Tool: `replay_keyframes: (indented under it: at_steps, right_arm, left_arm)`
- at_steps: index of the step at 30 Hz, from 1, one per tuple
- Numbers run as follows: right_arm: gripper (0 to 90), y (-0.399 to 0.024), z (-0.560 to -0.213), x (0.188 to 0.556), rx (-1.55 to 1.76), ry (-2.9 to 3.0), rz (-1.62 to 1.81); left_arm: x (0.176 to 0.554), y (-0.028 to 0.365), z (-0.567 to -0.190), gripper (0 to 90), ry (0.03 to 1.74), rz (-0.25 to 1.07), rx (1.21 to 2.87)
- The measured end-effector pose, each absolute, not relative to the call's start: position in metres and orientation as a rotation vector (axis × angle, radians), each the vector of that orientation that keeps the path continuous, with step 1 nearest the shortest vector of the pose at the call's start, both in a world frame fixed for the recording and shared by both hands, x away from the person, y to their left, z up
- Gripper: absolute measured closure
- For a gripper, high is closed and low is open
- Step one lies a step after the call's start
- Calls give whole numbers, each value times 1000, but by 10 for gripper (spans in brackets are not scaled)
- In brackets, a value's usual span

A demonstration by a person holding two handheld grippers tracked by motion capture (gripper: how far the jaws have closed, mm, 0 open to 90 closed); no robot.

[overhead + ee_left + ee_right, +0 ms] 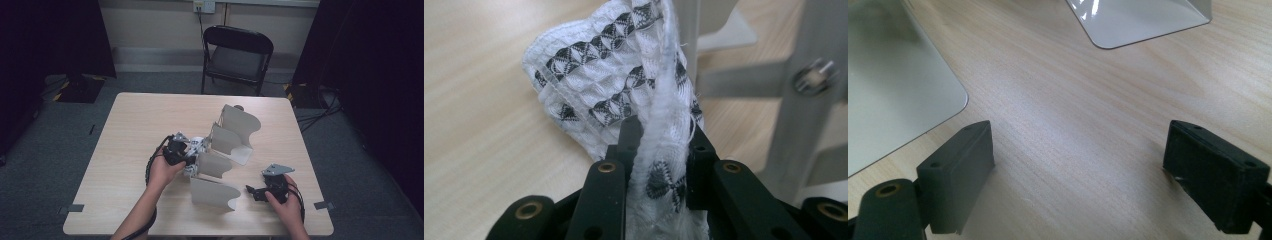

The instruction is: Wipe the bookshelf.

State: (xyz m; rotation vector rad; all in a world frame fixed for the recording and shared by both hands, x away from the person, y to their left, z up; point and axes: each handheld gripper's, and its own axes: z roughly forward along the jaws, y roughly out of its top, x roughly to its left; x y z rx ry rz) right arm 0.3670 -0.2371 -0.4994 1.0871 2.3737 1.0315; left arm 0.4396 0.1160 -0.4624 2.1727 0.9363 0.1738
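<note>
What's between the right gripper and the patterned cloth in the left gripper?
The rack's grey divider panels stand between them: the right gripper rests open at the near right, while the left gripper pinches the cloth on the rack's left side.

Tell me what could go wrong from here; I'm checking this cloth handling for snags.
The left gripper pinches the patterned cloth right beside the grey divider rack, so the cloth might catch on a panel edge or drag the rack across the table. The pinch takes a narrow bunched fold; it could slip. The right gripper rests open, not steadying the rack.
</note>
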Motion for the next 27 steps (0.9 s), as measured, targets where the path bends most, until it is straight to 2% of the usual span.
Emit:
replay_keyframes:
  at_steps: [5, 9, 15, 21, 27]
  right_arm:
    - [123, -237, -499, 367, 1086, 2374, 1031]
    - [124, -237, -499, 367, 1086, 2374, 1031]
    - [124, -237, -499, 367, 1087, 2374, 1031]
    - [123, -237, -499, 367, 1087, 2374, 1031]
    - [124, -237, -499, 367, 1087, 2374, 1032]
  left_arm:
    - [436, 117, -482, 747, 963, 147, 2170]
    - [436, 119, -478, 741, 976, 155, 2148]
    - [443, 132, -438, 736, 963, 250, 2115]
    - [454, 128, -395, 725, 874, 335, 2090]
    - [462, 108, -390, 726, 823, 319, 2117]
